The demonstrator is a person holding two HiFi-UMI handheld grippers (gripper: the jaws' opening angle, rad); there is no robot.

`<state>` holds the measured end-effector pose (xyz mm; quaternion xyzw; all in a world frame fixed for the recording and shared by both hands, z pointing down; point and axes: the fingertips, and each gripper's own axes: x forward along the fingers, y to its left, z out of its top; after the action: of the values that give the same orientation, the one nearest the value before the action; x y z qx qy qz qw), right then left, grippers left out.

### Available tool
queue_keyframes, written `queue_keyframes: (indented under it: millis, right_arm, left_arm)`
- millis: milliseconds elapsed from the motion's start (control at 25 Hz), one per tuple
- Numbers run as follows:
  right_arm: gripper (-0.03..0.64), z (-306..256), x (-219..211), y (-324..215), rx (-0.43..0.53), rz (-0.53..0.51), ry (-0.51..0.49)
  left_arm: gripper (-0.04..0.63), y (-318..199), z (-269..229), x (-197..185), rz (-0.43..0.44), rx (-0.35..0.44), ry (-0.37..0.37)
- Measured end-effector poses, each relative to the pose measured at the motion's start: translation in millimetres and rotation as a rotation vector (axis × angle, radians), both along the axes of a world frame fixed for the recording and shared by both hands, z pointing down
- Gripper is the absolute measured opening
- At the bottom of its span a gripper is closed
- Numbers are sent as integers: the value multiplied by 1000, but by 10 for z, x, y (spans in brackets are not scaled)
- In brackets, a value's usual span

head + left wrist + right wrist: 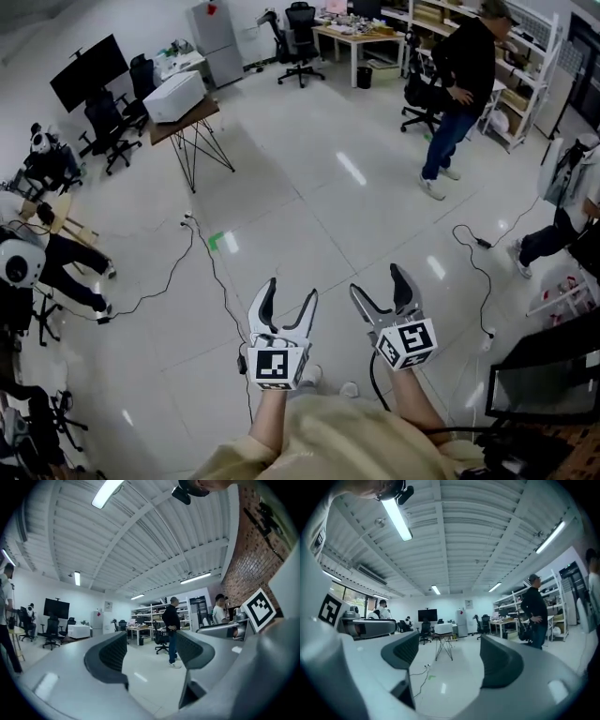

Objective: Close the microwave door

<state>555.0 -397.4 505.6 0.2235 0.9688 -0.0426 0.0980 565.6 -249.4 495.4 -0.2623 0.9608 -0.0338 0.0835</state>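
A white microwave (174,96) stands on a small wooden table (192,120) with thin black legs, far off at the room's upper left. From here I cannot tell how its door stands. The right gripper view shows the microwave (443,629) small and distant between the jaws, and in the left gripper view the microwave (79,631) sits left of the jaws. My left gripper (292,291) and right gripper (378,281) are held side by side close to my body, over the bare floor. Both are open and hold nothing, as the left gripper (152,651) and right gripper (450,656) also show.
A person (459,84) stands at the upper right near desks and office chairs (300,37). Black cables (202,253) run over the floor between me and the table. Another person (56,258) sits at the left. A dark monitor (544,375) stands at my right.
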Motion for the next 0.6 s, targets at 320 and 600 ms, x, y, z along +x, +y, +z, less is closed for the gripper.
queue_keyframes:
  millis: [320,600]
  right_arm:
    - [397,413,-562,-121,-40,-199,-2]
    - [397,690,-1007,-7,-42,-265,-36]
  left_arm:
    - [330,-186,370,-248,-184,-25,-73]
    - [330,-140,626,-595,-240,-34,-100]
